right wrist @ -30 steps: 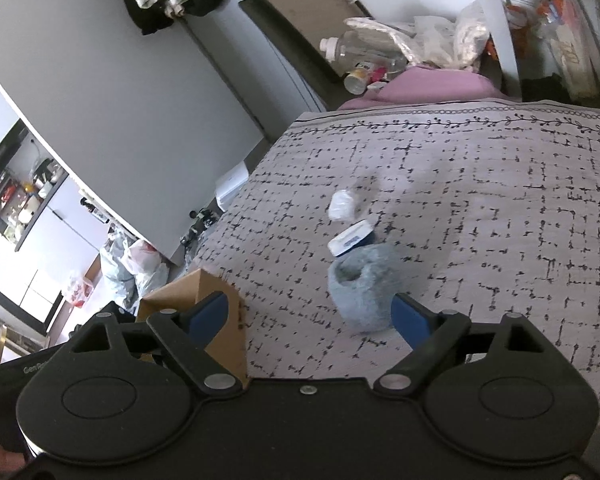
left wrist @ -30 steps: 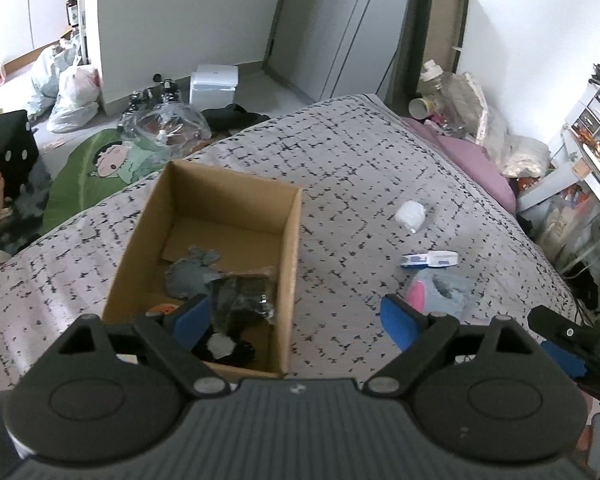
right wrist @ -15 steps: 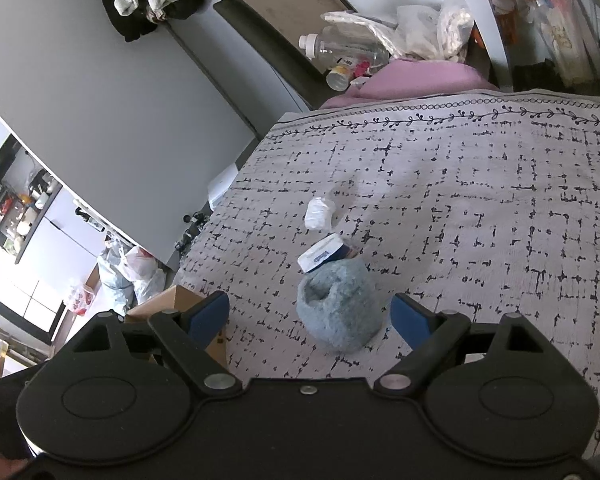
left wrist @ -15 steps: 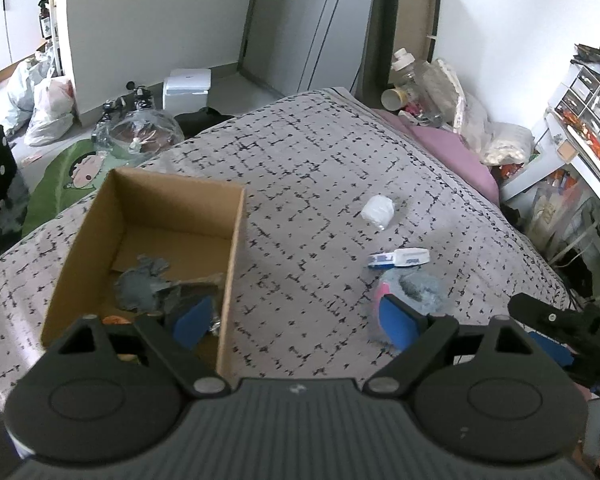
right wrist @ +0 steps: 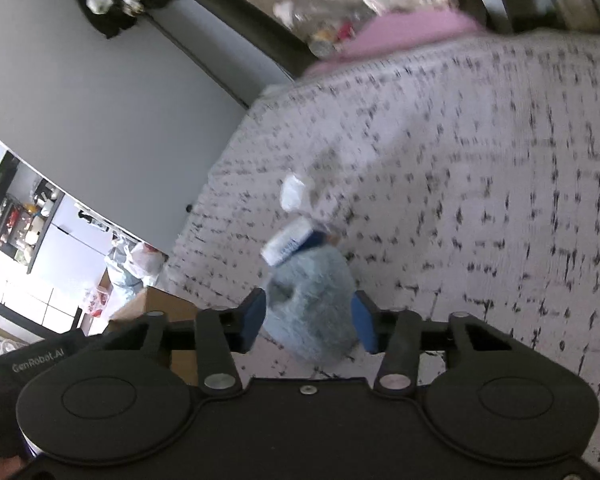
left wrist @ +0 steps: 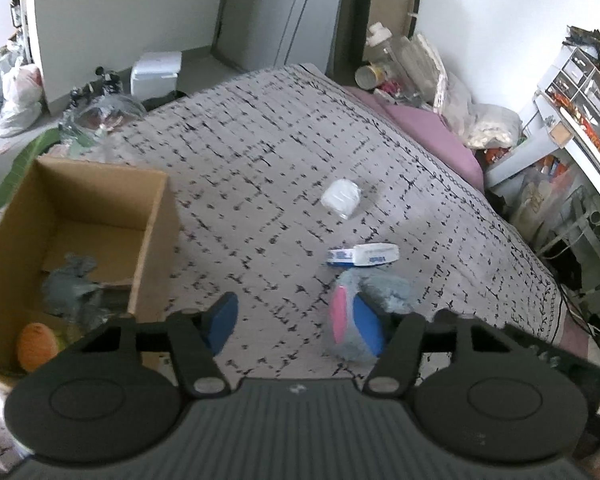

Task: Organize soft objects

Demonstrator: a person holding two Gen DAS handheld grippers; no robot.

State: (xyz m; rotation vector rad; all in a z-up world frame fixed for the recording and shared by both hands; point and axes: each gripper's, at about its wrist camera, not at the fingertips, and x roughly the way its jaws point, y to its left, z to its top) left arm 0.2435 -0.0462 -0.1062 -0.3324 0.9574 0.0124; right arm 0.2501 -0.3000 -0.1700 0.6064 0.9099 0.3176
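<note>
Resting on the patterned bedspread [left wrist: 260,168], a fluffy blue-grey soft toy [right wrist: 312,300] sits between the two blue pads of the right gripper [right wrist: 308,318]. The pads stand on either side of it, close against its fur; whether they press on it cannot be told from the blurred right wrist view. In the left wrist view the same toy [left wrist: 380,288] shows a pink patch on its near left side, and one blue pad of the right gripper lies against it.

The left gripper [left wrist: 296,322] has its fingers spread wide with nothing between them. Its left pad [left wrist: 222,322] sits just beside the right wall of a cardboard box [left wrist: 152,248], which stands open on the left part of the bed. Inside the box lie a grey soft item [left wrist: 70,284] and, at the near left corner, an orange item [left wrist: 36,346].

Just beyond the toy, touching or nearly touching its far side, lies a blue-and-white packet [left wrist: 364,256]. Farther off on the bedspread, apart from the packet, is a small white object [left wrist: 340,200]. A pink pillow [left wrist: 428,128] lies at the far right edge of the bed, with bottles and bags behind it. A white box [left wrist: 156,72] stands on the floor past the far left of the bed.
</note>
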